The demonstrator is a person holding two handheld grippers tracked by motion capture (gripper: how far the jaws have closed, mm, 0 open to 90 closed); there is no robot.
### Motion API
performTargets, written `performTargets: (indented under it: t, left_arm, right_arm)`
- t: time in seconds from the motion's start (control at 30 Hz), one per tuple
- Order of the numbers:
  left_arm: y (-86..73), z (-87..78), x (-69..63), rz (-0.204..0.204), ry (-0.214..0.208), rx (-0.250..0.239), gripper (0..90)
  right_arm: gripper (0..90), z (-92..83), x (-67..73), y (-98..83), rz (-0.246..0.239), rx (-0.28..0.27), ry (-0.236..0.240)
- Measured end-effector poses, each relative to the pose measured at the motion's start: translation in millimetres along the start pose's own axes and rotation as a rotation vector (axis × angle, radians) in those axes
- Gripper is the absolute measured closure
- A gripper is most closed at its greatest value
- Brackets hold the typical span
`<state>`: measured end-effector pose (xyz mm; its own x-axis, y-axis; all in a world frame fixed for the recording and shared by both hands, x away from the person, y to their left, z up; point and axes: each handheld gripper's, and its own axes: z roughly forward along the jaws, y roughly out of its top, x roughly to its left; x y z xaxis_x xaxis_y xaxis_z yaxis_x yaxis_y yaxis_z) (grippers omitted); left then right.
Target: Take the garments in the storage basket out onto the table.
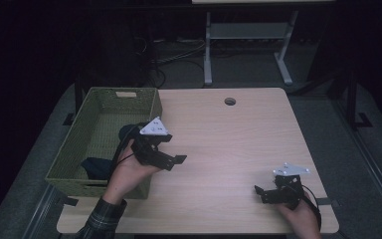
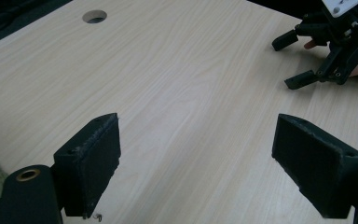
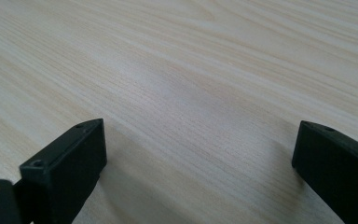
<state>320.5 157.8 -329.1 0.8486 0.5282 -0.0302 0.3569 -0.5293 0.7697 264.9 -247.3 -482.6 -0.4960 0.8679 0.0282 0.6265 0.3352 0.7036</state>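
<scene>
My left gripper (image 1: 175, 149) is held just right of a green woven basket (image 1: 104, 99), a little above the wooden table (image 1: 229, 139), pointing right. In the left gripper view the left gripper (image 2: 196, 154) is open, with bare wood between its jaws. My right gripper (image 1: 259, 194) hovers low near the table's front right corner and points left. It is open too (image 3: 198, 154), with nothing between its pads (image 3: 81, 149). The right gripper (image 2: 303, 60) also appears far off in the left gripper view.
A dark cloth (image 1: 95, 167) lies inside the basket, partly hidden by my left hand. A round cable hole (image 1: 230, 101) sits near the table's far edge. Behind the table stand a white desk frame (image 1: 208, 50) and cables on the floor.
</scene>
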Motion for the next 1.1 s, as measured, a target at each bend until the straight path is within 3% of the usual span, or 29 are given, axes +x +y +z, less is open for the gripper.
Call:
performTargets:
  t: [1.1]
  left_arm:
    - [-10.1,-51.0,25.2,-0.045,0.075,-0.043,14.9]
  right_arm:
    - [2.6,0.0,0.0,0.0,0.000,0.000,0.001]
